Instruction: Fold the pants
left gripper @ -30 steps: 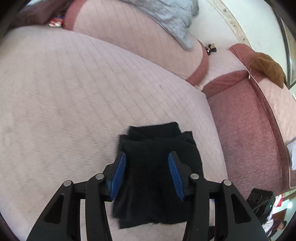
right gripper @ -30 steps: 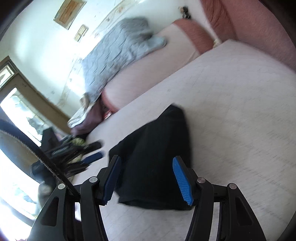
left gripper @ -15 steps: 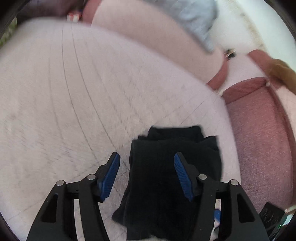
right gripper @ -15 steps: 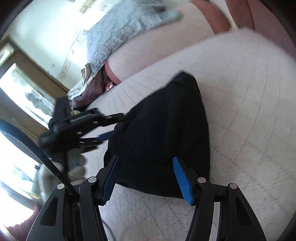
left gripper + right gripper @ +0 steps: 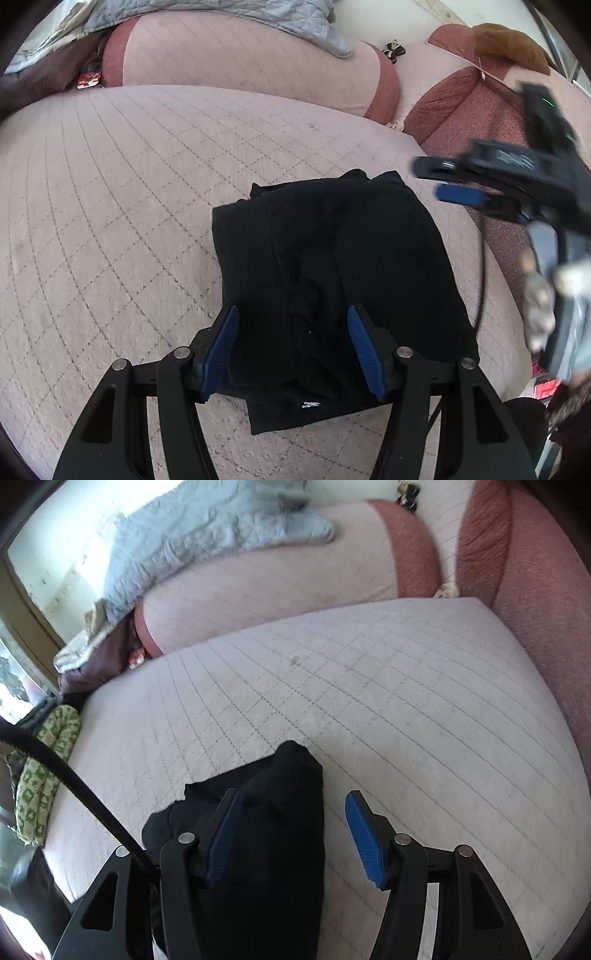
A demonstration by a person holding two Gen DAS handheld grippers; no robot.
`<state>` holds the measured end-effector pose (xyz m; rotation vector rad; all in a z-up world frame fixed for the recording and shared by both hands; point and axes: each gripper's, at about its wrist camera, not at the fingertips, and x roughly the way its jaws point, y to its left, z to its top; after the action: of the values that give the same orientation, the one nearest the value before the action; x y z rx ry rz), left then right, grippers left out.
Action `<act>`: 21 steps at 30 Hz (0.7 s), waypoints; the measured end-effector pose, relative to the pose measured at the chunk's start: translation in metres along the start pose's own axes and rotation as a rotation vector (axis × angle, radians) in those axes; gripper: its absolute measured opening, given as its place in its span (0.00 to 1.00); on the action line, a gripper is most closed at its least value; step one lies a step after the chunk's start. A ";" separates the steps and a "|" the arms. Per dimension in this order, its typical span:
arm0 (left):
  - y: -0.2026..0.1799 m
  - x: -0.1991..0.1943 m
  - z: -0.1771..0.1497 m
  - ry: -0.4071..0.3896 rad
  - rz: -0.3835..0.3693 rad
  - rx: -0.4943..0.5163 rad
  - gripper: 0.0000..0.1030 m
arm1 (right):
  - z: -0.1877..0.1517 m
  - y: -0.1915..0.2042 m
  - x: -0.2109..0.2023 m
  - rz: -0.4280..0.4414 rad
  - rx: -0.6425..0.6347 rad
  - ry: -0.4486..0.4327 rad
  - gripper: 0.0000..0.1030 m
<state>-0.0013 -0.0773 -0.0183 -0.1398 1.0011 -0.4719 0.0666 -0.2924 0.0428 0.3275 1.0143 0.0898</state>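
Both hand-held grippers gape, pointing steeply downward.

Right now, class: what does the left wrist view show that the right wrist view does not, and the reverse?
Left wrist only: the right tongs hovering beside the pants, and a brown cloth on the far cushion. Right wrist only: a green patterned cloth at the cushion's edge. Both share: the folded black pants on the quilted cushion, the grey blanket, and open blue-padded tongs.

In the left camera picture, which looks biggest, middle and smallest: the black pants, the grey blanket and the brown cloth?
1. Black pants, biggest, though they lie nearest the camera, which helps.
2. Grey blanket, partly cut off at the top edge.
3. Brown cloth, smallest, far off on the red cushion.
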 end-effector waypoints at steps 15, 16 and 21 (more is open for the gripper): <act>0.007 0.018 -0.001 0.052 -0.010 -0.057 0.66 | 0.037 0.039 0.071 -0.211 -0.160 0.161 0.14; 0.006 0.018 -0.002 0.050 -0.005 -0.052 0.66 | 0.039 0.037 0.073 -0.210 -0.142 0.162 0.14; -0.003 0.023 -0.001 0.046 0.010 -0.044 0.67 | 0.048 0.008 0.078 -0.200 0.057 0.151 0.17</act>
<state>0.0074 -0.0900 -0.0356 -0.1640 1.0571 -0.4459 0.1484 -0.2784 0.0049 0.2720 1.1961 -0.0966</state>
